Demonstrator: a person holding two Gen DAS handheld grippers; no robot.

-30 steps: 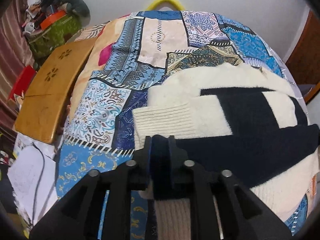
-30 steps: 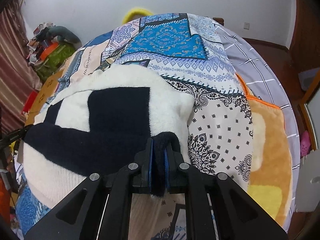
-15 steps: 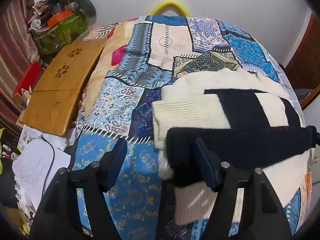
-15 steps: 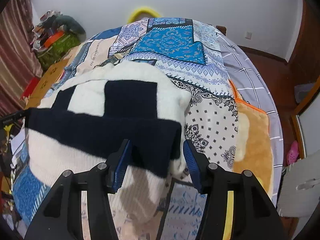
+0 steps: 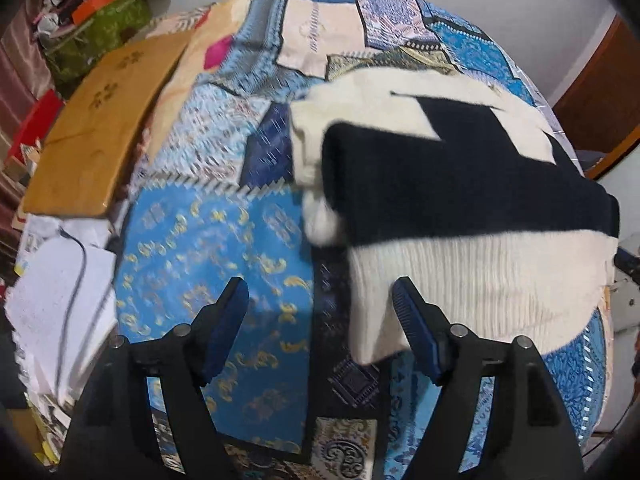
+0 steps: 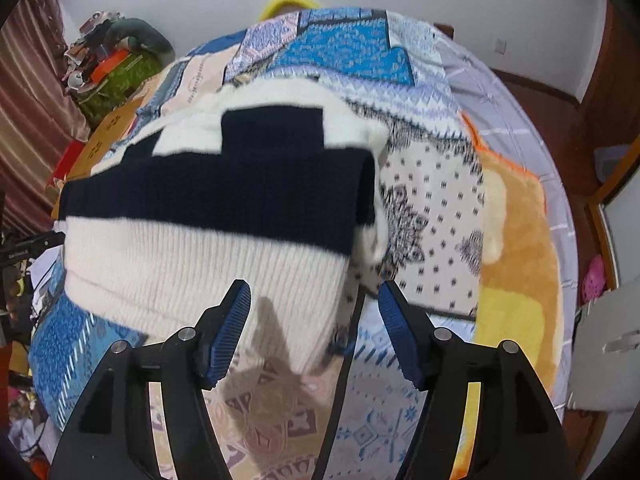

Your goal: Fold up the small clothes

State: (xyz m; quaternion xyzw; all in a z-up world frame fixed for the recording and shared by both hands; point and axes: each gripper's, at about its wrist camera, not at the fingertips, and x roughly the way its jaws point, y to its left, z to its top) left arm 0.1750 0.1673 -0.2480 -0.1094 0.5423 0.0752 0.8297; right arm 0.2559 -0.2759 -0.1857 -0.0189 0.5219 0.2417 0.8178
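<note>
Folded cream-and-navy sweater [image 5: 460,200], thick and fuzzy, lying on a patchwork bedspread [image 5: 208,264]; in the left wrist view filling the centre and right of the frame, in the right wrist view [image 6: 208,216] the centre and left. Broad navy band across the top layer, ribbed cream hem hanging toward the bottom of the frame, stepped navy block on cream farther up. At the left end in the left wrist view, a lumpy cream fold poking out beside the navy band.

Left gripper [image 5: 320,300] low in frame, jaws apart and opening, blue pads clear of the knit; hem corner just beside the right-hand pad, only bedspread between the pads. Right gripper [image 6: 314,304] likewise apart and opening, the cream hem's lower right corner lying between the pads without being pressed.

Edges: bedspread dropping off at frame left in the left wrist view, next to a wooden board [image 5: 100,128] and white papers [image 5: 56,292]. In the right wrist view, an orange and yellow blanket [image 6: 520,240] at frame right, with grey sheet beyond. Open bedspread below and left of the sweater in the left wrist view, and along the bottom of the right wrist view.
</note>
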